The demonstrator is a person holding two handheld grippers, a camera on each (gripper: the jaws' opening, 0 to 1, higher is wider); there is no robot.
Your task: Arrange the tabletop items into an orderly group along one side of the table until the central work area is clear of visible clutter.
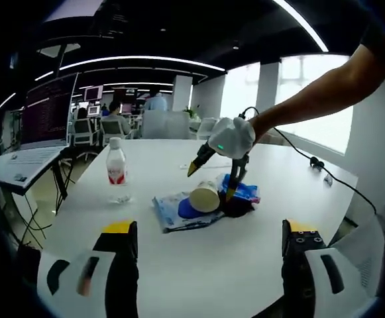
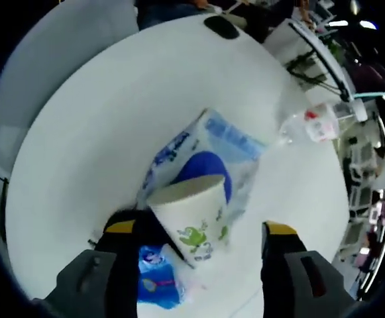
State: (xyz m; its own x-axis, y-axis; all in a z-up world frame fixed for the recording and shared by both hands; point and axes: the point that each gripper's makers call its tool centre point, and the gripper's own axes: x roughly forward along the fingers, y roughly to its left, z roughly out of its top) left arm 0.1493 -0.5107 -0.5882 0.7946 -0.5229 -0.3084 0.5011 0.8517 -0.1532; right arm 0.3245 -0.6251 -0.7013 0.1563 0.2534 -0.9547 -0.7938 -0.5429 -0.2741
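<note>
A white paper cup (image 1: 205,197) (image 2: 195,222) with a green print lies tipped on a blue-and-white plastic packet (image 1: 172,213) (image 2: 212,149), next to a blue round lid (image 1: 187,209) (image 2: 205,173). My right gripper (image 1: 212,180) (image 2: 200,228), held by a person's arm, hangs open over the cup with one jaw on each side; I see no contact. A black object (image 1: 240,209) (image 2: 134,228) and a small blue packet (image 1: 244,189) (image 2: 156,281) lie beside it. A clear water bottle (image 1: 116,169) (image 2: 308,126) with a red label stands to the left. My left gripper (image 1: 209,262) is open and empty near the table's front edge.
The white table (image 1: 179,278) is round-edged. A laptop (image 1: 33,156) on a stand sits off its left side. A black cable (image 1: 318,164) runs across the right part, and a black mouse-like object (image 2: 222,26) lies near the far edge. People sit at desks behind.
</note>
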